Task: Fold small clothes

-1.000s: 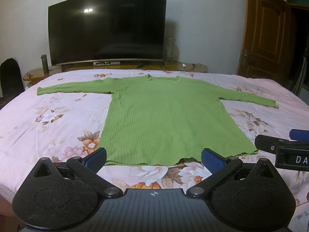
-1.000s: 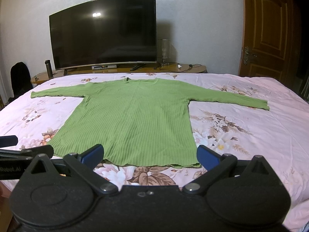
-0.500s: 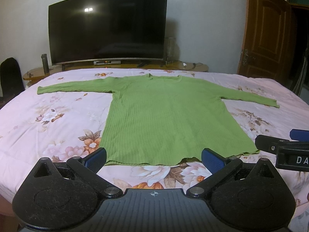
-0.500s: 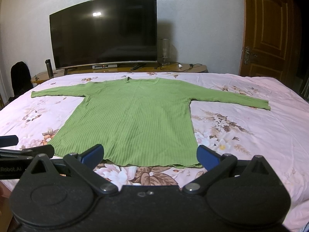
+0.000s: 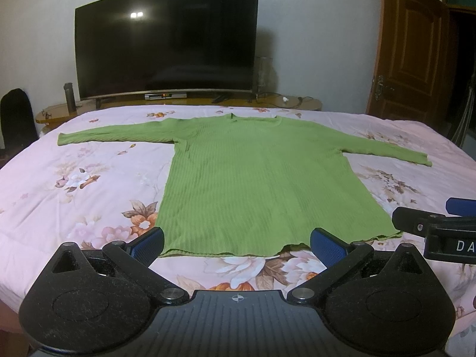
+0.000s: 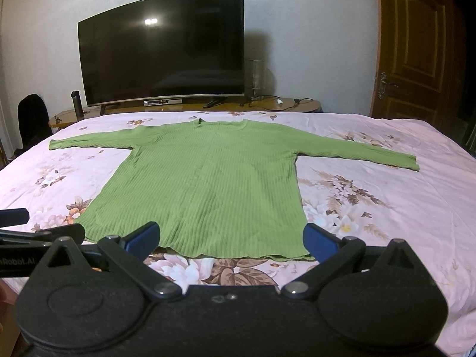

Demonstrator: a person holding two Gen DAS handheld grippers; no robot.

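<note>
A green ribbed long-sleeved sweater (image 5: pixel 255 178) lies flat on the bed, both sleeves spread out sideways, collar at the far side and hem towards me. It also shows in the right wrist view (image 6: pixel 205 184). My left gripper (image 5: pixel 236 245) is open and empty, hovering just short of the hem. My right gripper (image 6: pixel 232 239) is open and empty, also just short of the hem. The right gripper shows at the right edge of the left wrist view (image 5: pixel 434 229), and the left gripper at the left edge of the right wrist view (image 6: pixel 32 235).
The bed has a pink floral cover (image 5: pixel 74 184). Behind it a low wooden stand (image 5: pixel 178 101) carries a large dark TV (image 5: pixel 166 38) and a dark bottle (image 5: pixel 70 96). A brown door (image 5: pixel 413 47) stands at the right, a black chair (image 5: pixel 16 116) at the left.
Both grippers have crept slightly forward; the sweater has not moved.
</note>
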